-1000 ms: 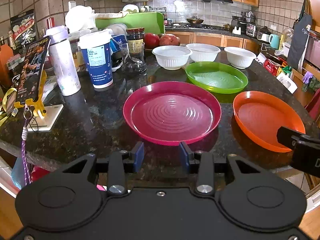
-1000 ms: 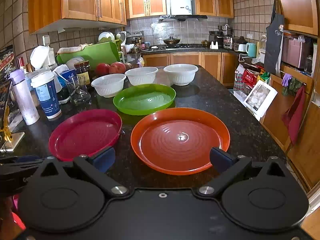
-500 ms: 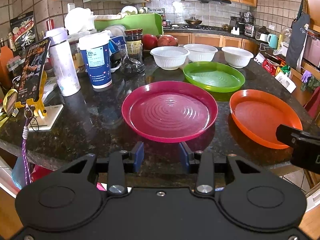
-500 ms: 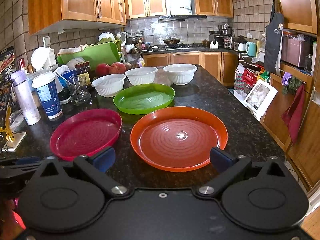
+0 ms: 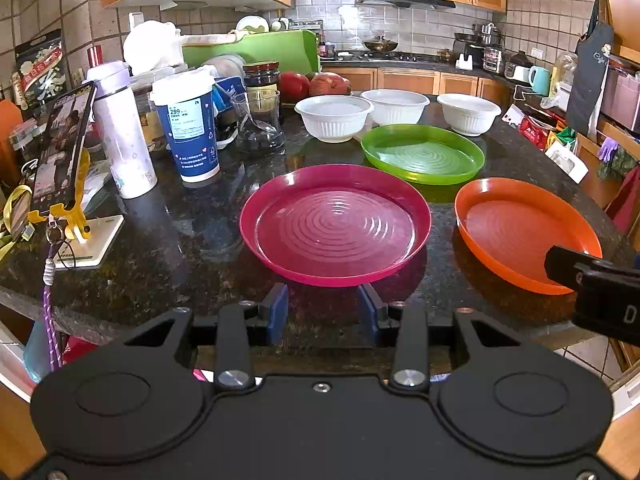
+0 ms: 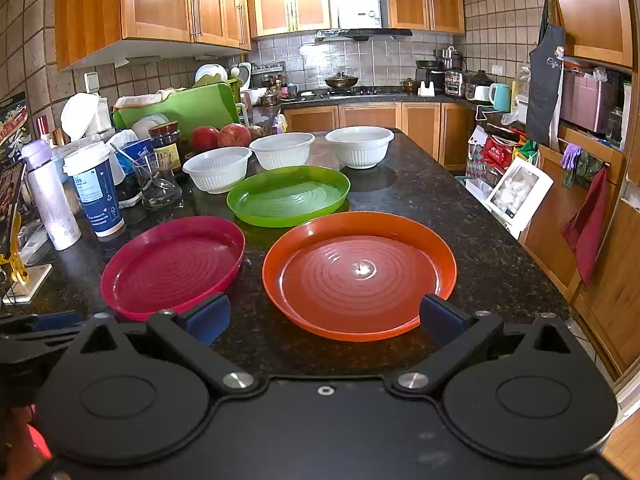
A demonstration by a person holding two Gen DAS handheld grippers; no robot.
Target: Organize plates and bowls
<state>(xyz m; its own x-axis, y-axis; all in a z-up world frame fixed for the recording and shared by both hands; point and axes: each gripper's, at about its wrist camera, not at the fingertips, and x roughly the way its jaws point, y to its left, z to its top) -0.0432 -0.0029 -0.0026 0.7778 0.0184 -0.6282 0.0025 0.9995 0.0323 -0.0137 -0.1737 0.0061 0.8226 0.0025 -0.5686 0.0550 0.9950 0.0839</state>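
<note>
The right gripper (image 6: pixel 324 318), fingers spread wide, hangs before the orange plate (image 6: pixel 359 275) on the dark surface (image 6: pixel 472 240).

Blue paper cup (image 5: pixel 187 130) on black granite counter (image 5: pixel 168 240); white bottle (image 5: pixel 122 132) left of cup, glass carafe (image 5: pixel 260 122) right, apples (image 5: pixel 314 84) behind.

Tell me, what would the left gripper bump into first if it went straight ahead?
Most likely the pink plate. The left gripper is open, and the plate's near rim sits right ahead of its fingertips, though height is hard to judge.
</note>
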